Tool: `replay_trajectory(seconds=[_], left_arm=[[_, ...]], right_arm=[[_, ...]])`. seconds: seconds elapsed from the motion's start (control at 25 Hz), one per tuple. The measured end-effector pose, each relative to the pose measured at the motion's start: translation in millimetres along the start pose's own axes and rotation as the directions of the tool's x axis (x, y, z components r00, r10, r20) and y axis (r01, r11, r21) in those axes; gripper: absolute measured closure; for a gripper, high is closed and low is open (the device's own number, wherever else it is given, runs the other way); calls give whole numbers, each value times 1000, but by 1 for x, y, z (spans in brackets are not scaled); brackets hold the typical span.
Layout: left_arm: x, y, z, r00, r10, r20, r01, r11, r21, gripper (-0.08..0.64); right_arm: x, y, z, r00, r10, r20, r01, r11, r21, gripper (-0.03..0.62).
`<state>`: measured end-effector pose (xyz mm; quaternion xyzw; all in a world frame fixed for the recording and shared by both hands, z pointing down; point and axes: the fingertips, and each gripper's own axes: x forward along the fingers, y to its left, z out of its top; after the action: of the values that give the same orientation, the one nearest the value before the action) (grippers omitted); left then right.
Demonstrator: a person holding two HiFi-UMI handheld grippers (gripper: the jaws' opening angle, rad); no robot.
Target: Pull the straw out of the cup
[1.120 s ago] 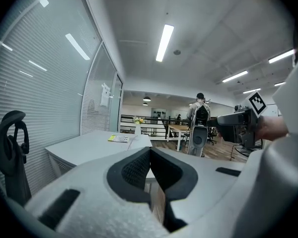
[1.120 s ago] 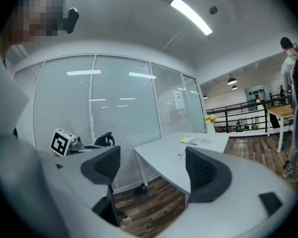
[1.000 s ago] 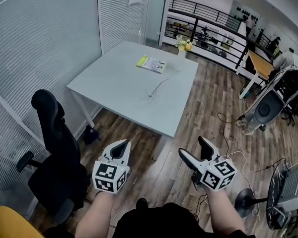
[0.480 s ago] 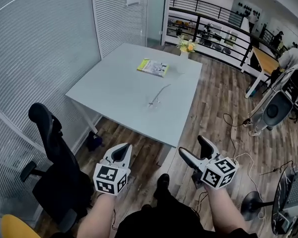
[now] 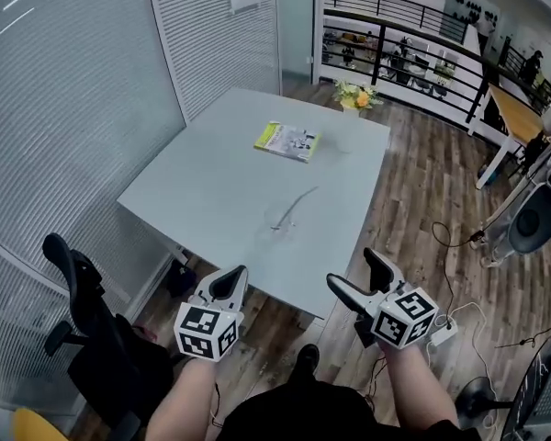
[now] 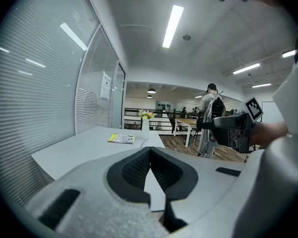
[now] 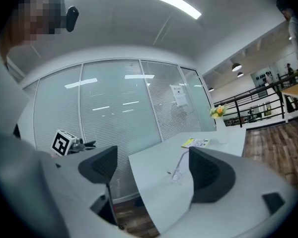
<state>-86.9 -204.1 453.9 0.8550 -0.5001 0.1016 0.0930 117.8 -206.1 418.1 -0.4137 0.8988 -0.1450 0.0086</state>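
A clear cup (image 5: 282,228) stands on the pale grey table (image 5: 211,191), with a long straw (image 5: 298,205) leaning out of it to the upper right. In the right gripper view the cup (image 7: 177,175) and straw (image 7: 183,158) show through the gap between the jaws. My right gripper (image 5: 354,272) (image 7: 154,172) is open and holds nothing; its jaws have just been opening wider. My left gripper (image 5: 230,281) (image 6: 150,150) is shut on nothing. Both hang short of the table's near edge, well back from the cup.
A yellow-green booklet (image 5: 287,141) lies further back on the table, and a vase of flowers (image 5: 354,96) stands at its far corner. A black office chair (image 5: 87,324) is at the left. A power strip and cables (image 5: 441,331) lie on the wooden floor at the right.
Both grippers and the camera have come forward towards the table, which now lies closer and larger. The chair has slid down and to the left in the picture.
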Motion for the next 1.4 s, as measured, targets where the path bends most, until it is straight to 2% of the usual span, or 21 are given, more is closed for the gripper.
replay_trajectory(seconds=[0.2,0.48,0.76,0.92,1.16,1.4], left_arm=[[51,1,15,1000,3,-26,-3,1000,5,552],[92,7,13,998,6,-64,-6,1000,4,552],[121,34,15,998,-4,-70,3,1000,-14,552],[136,60,13,998,-22,-64,20,999,-40,552],[141,108,21,999,-41,-30,39,997,-64,552],[150,144,8,997,-63,-42,60,996,-72,552]], right_arm=[[25,-48,15,1000,24,16,-25,999,38,144],[50,-84,6,999,34,0,-34,995,95,161],[86,-92,3,998,37,-41,-33,996,86,172],[116,-88,-1,997,29,-64,-24,997,77,218],[160,-79,7,997,-24,-72,28,998,48,244],[193,-78,-14,992,-61,-115,67,997,46,245]])
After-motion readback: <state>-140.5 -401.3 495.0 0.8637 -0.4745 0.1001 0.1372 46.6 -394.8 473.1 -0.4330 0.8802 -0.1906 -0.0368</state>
